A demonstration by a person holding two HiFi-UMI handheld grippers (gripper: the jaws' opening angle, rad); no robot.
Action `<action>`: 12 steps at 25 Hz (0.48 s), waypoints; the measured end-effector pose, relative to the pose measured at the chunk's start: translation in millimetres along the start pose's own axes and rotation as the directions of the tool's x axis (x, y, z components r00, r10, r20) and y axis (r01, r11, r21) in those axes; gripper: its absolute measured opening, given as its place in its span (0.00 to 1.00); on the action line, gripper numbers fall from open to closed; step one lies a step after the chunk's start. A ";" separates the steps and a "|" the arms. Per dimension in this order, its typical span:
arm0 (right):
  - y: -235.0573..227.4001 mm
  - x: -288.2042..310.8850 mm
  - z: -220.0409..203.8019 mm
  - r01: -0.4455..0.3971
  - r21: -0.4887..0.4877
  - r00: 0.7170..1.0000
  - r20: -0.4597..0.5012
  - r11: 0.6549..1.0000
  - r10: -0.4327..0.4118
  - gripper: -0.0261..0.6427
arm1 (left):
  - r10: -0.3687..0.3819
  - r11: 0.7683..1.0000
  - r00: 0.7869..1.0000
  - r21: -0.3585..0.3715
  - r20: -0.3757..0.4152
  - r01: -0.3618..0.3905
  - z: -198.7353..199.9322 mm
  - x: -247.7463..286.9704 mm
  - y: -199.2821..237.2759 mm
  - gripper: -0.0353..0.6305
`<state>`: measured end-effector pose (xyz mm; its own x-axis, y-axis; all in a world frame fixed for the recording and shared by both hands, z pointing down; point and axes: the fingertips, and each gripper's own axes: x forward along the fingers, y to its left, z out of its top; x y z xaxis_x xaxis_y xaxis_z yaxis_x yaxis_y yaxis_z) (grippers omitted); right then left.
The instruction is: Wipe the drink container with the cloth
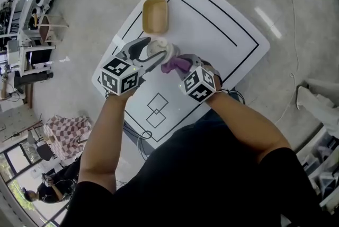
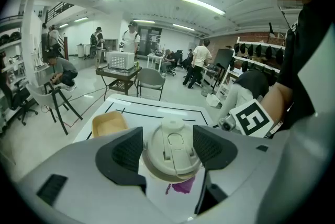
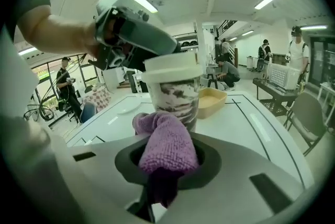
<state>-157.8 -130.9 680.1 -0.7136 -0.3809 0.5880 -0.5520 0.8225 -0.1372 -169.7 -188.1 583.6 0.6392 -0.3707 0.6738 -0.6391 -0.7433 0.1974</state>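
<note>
Cup [image 3: 175,93], marbled, round-lidded: left gripper [image 2: 168,149] is clamping it | right gripper [image 3: 165,166] is pinching nubby purple cloth [image 3: 167,144] at cup's 4 o'clock

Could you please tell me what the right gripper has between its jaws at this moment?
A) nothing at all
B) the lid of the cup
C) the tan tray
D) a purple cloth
D: the right gripper view shows the purple cloth bunched between the closed jaws of the right gripper, up by the side of the cup.
</note>
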 end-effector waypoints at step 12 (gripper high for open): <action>-6.8 38.2 -34.9 -0.026 -0.067 0.985 -0.172 0.997 0.014 0.17 | -0.007 1.000 0.999 0.008 0.034 0.007 -1.2 0.5 3.3 0.55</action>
<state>-166.3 -136.3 731.3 -0.6362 -0.2912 0.7145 -0.5034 0.8584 -0.0983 -172.0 -190.0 585.4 0.6580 -0.3838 0.6479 -0.6311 -0.7504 0.1964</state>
